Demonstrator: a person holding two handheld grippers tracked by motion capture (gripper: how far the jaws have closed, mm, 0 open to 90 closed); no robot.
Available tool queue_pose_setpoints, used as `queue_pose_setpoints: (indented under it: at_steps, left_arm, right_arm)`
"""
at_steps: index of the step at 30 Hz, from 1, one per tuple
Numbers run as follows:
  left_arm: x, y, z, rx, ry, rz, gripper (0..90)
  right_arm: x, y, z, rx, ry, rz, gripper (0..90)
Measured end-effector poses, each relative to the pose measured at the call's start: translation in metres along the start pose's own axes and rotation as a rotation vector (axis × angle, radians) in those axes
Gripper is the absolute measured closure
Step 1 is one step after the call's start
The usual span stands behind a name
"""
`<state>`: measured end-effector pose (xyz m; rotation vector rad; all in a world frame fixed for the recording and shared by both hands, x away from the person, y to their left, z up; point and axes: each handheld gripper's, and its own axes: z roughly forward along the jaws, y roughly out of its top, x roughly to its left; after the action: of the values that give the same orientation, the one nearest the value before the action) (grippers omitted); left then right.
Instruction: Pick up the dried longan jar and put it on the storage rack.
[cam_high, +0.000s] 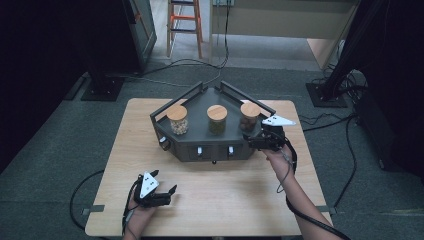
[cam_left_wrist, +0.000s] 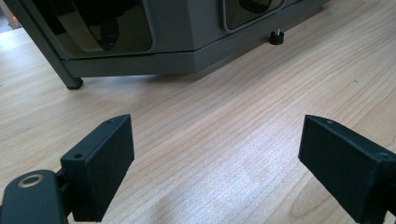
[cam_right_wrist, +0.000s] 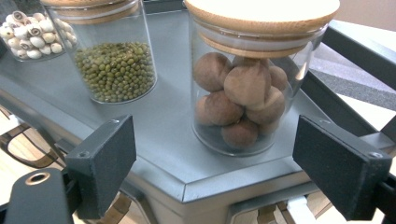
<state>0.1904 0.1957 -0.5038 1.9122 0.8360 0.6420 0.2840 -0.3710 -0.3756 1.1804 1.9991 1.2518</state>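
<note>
Right gripper view | bean jar (cam_right_wrist: 114, 60) beside nut jar (cam_right_wrist: 247, 88) | right claw (cam_right_wrist: 233, 163) agape

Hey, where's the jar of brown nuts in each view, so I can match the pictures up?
High view: the nut jar stands rightmost of three on the grey stand, just beyond the right gripper.
Right gripper view: centre-right, close up, between the open jaws and a little beyond them.
Left gripper view: not in it; it looks at the stand's lower front edge.
Shared landmark: the grey stand, on the wooden table.
</note>
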Motion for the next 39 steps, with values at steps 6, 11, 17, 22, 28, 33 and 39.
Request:
queue_pose_setpoints:
  at_steps: [6, 11, 17, 22, 28, 33, 39]
  left_arm:
    - [0.0, 0.0, 0.0, -0.001, 0.0, 0.0, 10.4]
    - [0.0, 0.0, 0.0, -0.003, -0.001, 0.001, 10.4]
    - [0.0, 0.0, 0.0, -0.002, 0.0, 0.0, 10.4]
    - [0.0, 0.0, 0.0, -0.001, 0.0, 0.001, 10.3]
    - [0.0, 0.0, 0.0, -0.001, 0.0, 0.0, 10.4]
    - [-0.001, 0.0, 0.0, -0.001, 0.001, 0.003, 10.4]
    - [0.0, 0.0, 0.0, 0.001, -0.001, 0.002, 10.4]
  right_arm:
    - [0.001, -0.008, -0.005, -0.009, 0.003, -0.005, 13.5]
    - [-0.001, -0.019, -0.009, -0.027, 0.027, -0.016, 13.5]
    - [0.0, -0.029, -0.015, -0.038, 0.027, -0.019, 13.5]
    - [-0.001, -0.038, -0.018, -0.055, 0.028, -0.002, 13.6]
    - [-0.002, -0.045, -0.022, -0.064, 0.034, -0.004, 13.6]
    - [-0.001, -0.051, -0.025, -0.065, 0.04, -0.001, 13.6]
    - [0.0, -0.058, -0.028, -0.062, 0.054, 0.002, 13.6]
